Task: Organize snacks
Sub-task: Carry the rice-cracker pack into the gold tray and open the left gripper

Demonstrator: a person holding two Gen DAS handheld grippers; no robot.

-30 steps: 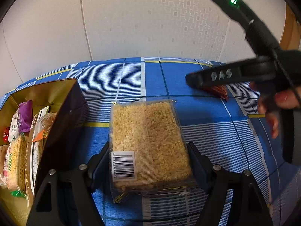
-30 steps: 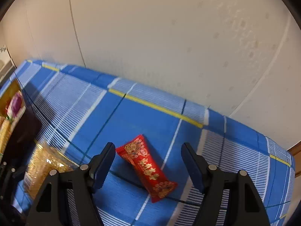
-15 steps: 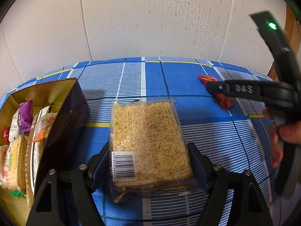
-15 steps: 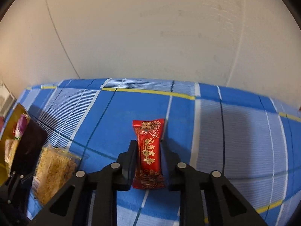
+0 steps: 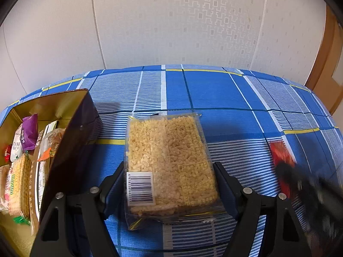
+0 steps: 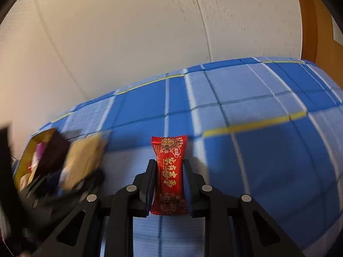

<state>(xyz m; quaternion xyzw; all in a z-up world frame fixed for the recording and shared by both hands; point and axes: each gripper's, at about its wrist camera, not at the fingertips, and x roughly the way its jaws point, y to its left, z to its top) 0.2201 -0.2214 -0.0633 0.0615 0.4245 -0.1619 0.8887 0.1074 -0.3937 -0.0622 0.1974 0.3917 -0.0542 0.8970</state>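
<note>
The right gripper (image 6: 168, 183) is clamped on a glossy red candy packet (image 6: 169, 175) at lower centre, its long axis running up the frame, crimped ends free. The left gripper (image 5: 170, 184) brackets a clear rectangular pack of puffed-rice cake (image 5: 169, 165) on the blue plaid cloth (image 5: 214, 90); whether its pads press the film, I cannot tell. A gold-lined snack box (image 5: 53, 105) sits at left.

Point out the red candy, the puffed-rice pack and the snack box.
red candy (image 6: 169, 175), right wrist view, middle of wrapper
puffed-rice pack (image 5: 169, 162), left wrist view, centre of clear top
snack box (image 5: 72, 150), left wrist view, dark outer wall
</note>
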